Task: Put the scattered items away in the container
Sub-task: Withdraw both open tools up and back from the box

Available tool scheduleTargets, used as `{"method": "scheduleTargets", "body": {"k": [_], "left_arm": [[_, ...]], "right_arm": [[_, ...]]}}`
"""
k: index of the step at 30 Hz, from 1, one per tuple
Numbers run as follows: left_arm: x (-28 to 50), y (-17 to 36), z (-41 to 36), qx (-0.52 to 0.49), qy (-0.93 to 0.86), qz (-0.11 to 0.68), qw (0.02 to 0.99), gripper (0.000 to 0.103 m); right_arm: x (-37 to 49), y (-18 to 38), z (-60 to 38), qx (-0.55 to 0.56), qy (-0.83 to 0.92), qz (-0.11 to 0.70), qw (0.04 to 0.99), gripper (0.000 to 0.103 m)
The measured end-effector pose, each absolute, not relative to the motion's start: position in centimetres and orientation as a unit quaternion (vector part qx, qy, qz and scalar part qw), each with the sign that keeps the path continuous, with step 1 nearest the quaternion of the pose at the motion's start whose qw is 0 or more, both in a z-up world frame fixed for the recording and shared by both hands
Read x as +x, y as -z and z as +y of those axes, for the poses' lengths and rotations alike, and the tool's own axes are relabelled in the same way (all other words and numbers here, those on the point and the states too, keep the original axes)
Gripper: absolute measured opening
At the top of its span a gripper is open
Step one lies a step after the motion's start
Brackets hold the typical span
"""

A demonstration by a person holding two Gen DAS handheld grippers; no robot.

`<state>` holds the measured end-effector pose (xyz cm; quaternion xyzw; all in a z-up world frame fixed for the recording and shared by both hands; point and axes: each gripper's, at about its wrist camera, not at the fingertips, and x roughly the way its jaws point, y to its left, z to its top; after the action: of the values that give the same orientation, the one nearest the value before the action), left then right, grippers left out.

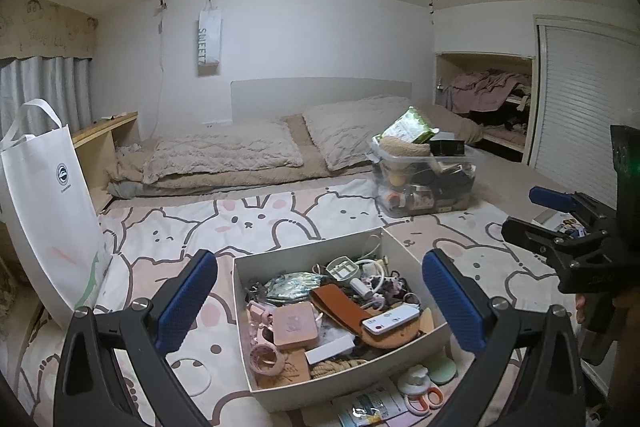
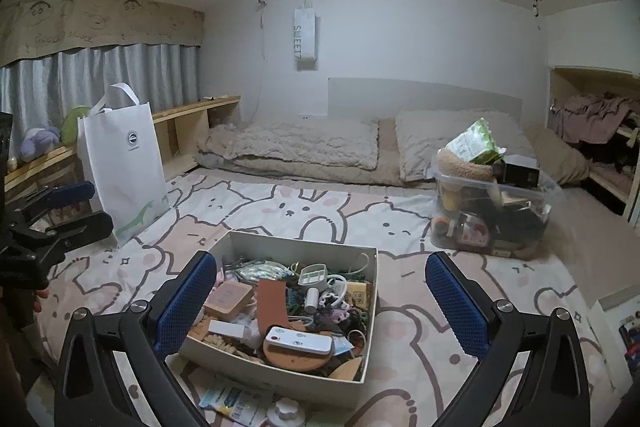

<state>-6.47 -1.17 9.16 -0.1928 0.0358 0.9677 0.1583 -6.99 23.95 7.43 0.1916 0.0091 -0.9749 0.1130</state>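
Observation:
A white open box [image 1: 256, 367] [image 2: 372, 279] full of small items sits on the cartoon-print bedspread. Inside lie a white remote [image 1: 390, 319] [image 2: 298, 341], a brown strap [image 1: 340, 305], a pink square case [image 1: 294, 325] and pink tape [image 1: 266, 359]. In front of the box lie orange scissors [image 1: 426, 399], a green disc [image 1: 440, 373], a white knob [image 2: 285, 411] and a leaflet [image 2: 236, 401]. My left gripper [image 1: 320, 303] is open and empty above the box. My right gripper [image 2: 320, 303] is open and empty above it too; it also shows in the left wrist view [image 1: 560, 223].
A clear plastic bin [image 1: 426, 183] [image 2: 492, 215] stuffed with items stands at the back right. A white tote bag [image 1: 52, 215] [image 2: 120, 163] stands at the left. Pillows [image 1: 224, 155] lie at the head of the bed. Photo cards [image 2: 628, 331] lie at the right.

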Motion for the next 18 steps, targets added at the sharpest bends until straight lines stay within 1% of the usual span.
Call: {"method": "scheduleTargets", "body": {"k": [9, 13, 18], "left_arm": [[-4.0, -8.2, -1.3, -0.172, -0.973, 0.043, 0.145, 0.103], [-3.0, -7.3, -1.3, -0.172, -0.972, 0.037, 0.153, 0.103], [-1.8, -5.6, -1.0, -0.162, -0.975, 0.037, 0.146, 0.103]], "right_arm": [[-4.1, -7.2, 24.0, 0.171, 0.978, 0.006, 0.12, 0.103], [-3.0, -6.6, 24.1, 0.167, 0.977, -0.004, 0.135, 0.103], [-1.7, -5.5, 23.7, 0.151, 0.98, 0.004, 0.131, 0.103]]}}
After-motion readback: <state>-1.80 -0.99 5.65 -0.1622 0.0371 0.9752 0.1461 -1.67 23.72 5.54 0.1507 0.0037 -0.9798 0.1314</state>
